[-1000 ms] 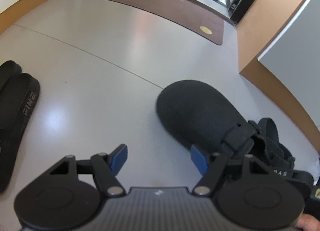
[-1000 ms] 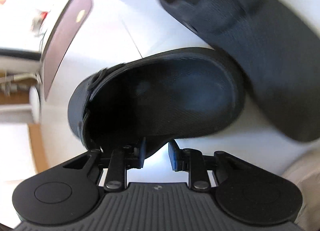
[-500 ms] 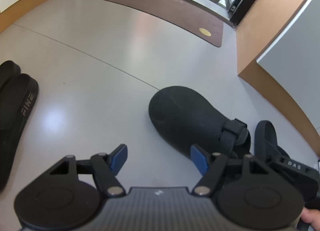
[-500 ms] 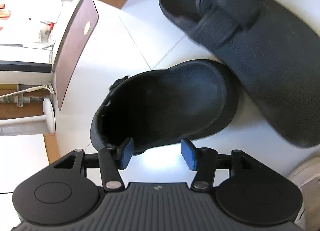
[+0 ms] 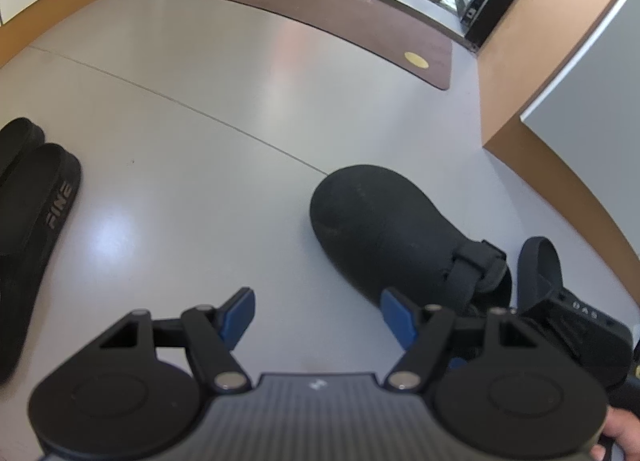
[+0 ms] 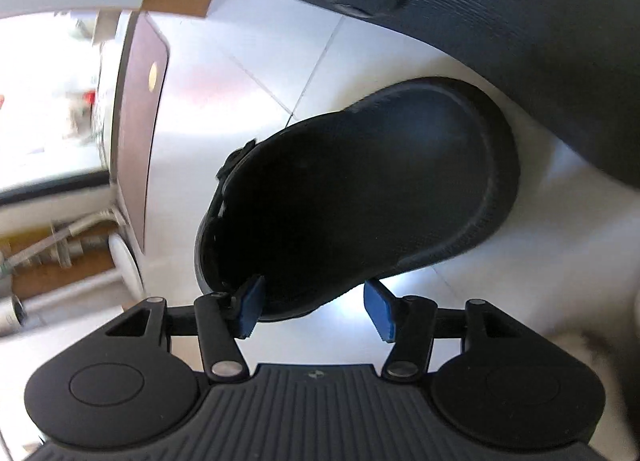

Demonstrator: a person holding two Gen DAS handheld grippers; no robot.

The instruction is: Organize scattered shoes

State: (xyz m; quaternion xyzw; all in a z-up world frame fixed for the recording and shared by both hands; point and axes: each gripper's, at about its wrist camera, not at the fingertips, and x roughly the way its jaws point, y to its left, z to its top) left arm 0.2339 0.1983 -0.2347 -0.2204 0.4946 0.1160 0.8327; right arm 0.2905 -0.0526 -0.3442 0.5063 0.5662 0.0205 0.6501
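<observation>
The black clog (image 6: 360, 197) is sitting on the pale floor (image 5: 200, 165), its heel rim lying between the right gripper (image 6: 312, 307)'s parted blue pads, which have just been closing without pressing it. Only this view is showing a second clog (image 6: 500, 21) beside it. The left gripper (image 5: 318, 321) is hanging wide open and empty; only its view is showing black slides (image 5: 36, 221) and a brown doormat (image 5: 340, 17).

clog (image 5: 384, 229) — black | mat (image 5: 340, 17) — brown, yellow dot | floor (image 5: 180, 165) — pale grey
</observation>
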